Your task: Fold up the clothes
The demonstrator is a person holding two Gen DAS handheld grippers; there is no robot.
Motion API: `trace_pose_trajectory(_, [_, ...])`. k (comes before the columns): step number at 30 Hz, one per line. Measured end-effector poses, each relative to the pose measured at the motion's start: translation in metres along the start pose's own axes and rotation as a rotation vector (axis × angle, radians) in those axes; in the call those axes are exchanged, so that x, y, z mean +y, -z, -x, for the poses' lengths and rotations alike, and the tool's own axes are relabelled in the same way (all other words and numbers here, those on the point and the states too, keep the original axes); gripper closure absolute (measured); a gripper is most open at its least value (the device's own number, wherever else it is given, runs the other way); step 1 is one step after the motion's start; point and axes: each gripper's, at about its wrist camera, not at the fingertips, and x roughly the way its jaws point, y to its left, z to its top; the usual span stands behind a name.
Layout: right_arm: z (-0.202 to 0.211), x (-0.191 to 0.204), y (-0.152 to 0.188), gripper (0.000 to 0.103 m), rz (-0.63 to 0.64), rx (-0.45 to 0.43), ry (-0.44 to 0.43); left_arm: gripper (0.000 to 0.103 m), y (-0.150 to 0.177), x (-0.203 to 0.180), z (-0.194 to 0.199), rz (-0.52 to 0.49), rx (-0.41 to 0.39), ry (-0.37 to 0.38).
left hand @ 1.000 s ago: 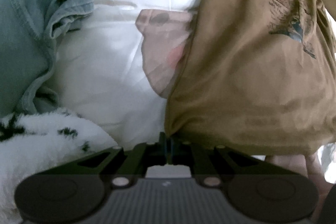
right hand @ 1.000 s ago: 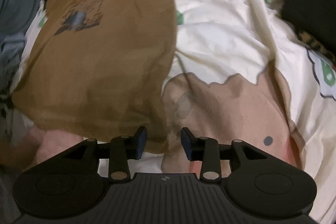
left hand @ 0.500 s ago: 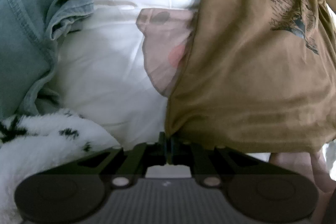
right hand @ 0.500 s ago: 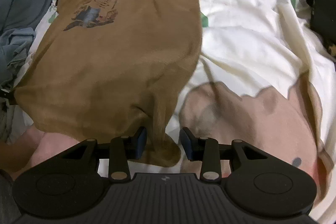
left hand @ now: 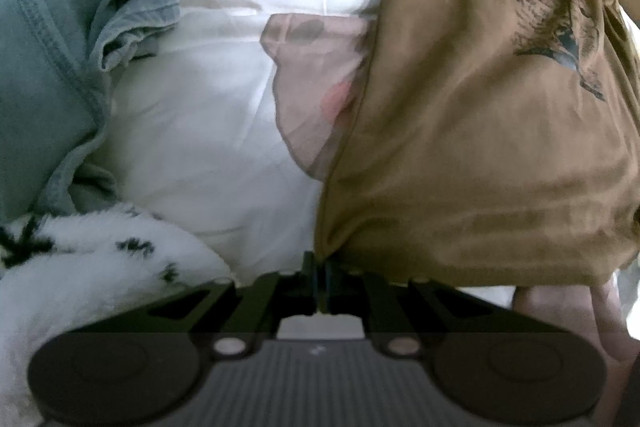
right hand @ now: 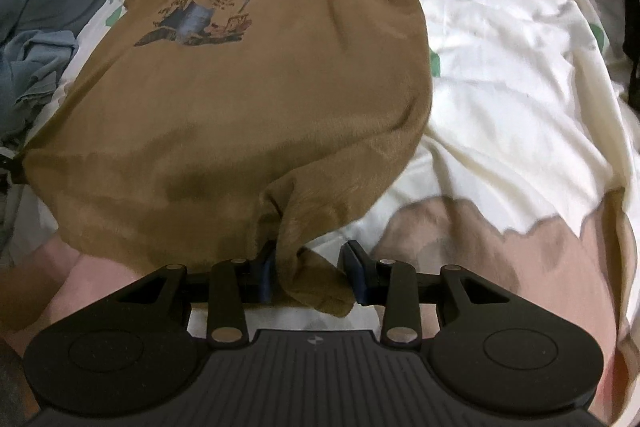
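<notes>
The brown T-shirt (right hand: 248, 99) lies spread on the bed (right hand: 520, 75). The left gripper (left hand: 320, 277) is pinched tight on one hem corner; the right gripper (right hand: 310, 277), jaws just narrowing, straddles the other without clamping. It could slip free if lifted early.

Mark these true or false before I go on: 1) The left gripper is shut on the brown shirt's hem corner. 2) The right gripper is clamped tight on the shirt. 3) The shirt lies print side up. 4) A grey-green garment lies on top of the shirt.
1) True: the left gripper is shut on the corner of the brown shirt.
2) False: the right gripper has a bunched hem corner between its jaws, but a gap shows beside the fabric; they have just been closing.
3) True: the print faces up.
4) False: the grey-green garment lies apart, across the white sheet.
</notes>
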Motion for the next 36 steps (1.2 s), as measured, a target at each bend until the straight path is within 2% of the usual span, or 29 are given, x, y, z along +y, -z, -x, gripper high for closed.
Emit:
trace_pose_trajectory(2, [0.004,-0.002,0.002,0.074,-0.002,0.024,-0.005,0.099,0.001,0.000,0.002,0.001,-0.003,0.003])
trace_pose_trajectory(4, [0.008,-0.005,0.004,0.081,-0.016,0.049,-0.016,0.099,0.004,0.000,0.005,0.003,-0.007,0.009])
trace_pose_trajectory(5, [0.011,-0.006,0.006,0.090,-0.027,0.062,-0.023,0.099,0.006,0.000,0.006,0.003,-0.011,0.012])
trace_pose_trajectory(7, [0.015,-0.009,0.007,0.095,-0.062,0.088,-0.037,0.100,0.008,0.003,0.008,0.006,-0.020,0.022])
trace_pose_trajectory(14, [0.054,-0.021,-0.004,0.098,-0.188,0.097,-0.116,0.100,0.006,0.005,0.045,0.007,-0.064,0.082])
trace_pose_trajectory(22, [0.105,-0.046,-0.037,0.099,-0.232,0.102,-0.189,0.100,-0.004,-0.001,0.083,0.021,-0.083,0.160])
trace_pose_trajectory(29, [0.117,-0.047,-0.038,0.099,-0.222,0.215,-0.193,0.100,0.005,-0.011,0.090,0.021,-0.051,0.200])
trace_pose_trajectory(36, [0.095,-0.058,-0.022,0.099,-0.315,0.336,-0.166,0.100,0.010,-0.009,0.074,0.033,-0.017,0.178])
